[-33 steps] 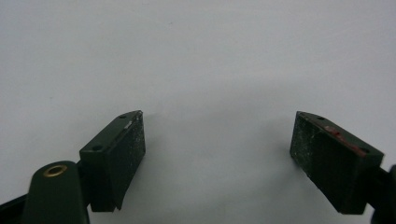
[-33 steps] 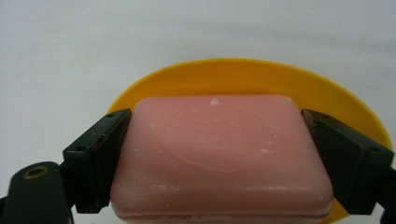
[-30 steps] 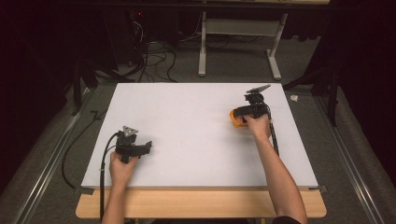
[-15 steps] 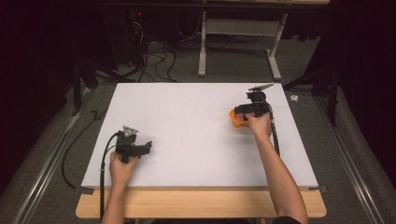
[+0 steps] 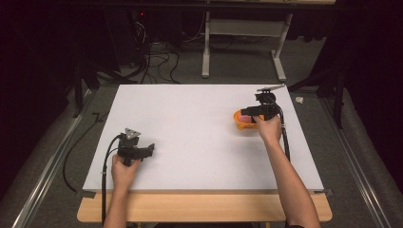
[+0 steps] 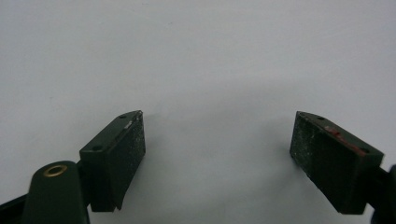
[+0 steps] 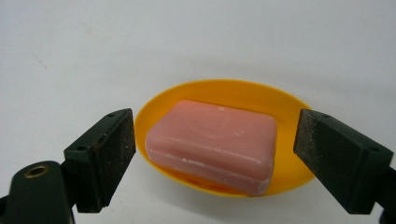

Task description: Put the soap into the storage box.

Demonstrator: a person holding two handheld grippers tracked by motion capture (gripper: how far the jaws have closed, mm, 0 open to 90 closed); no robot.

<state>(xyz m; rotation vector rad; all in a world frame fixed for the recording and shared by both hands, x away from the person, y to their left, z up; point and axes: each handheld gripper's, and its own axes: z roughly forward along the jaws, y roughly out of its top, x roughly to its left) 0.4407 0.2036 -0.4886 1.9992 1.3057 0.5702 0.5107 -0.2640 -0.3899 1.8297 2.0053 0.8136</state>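
Observation:
A pink bar of soap lies in a shallow orange dish on the white table. In the high view the orange dish sits at the right side of the board, partly covered by my right gripper. My right gripper is open, its jaws standing on either side of the dish and soap without touching them. My left gripper rests near the front left of the board. In its own view my left gripper is open over bare white surface, nothing between its jaws.
The white board lies on a wooden table. Black cables trail from the left gripper off the front left edge. A desk frame and cables lie on the floor beyond the far edge.
The right gripper has shifted slightly toward the dish. The left gripper has stayed put.

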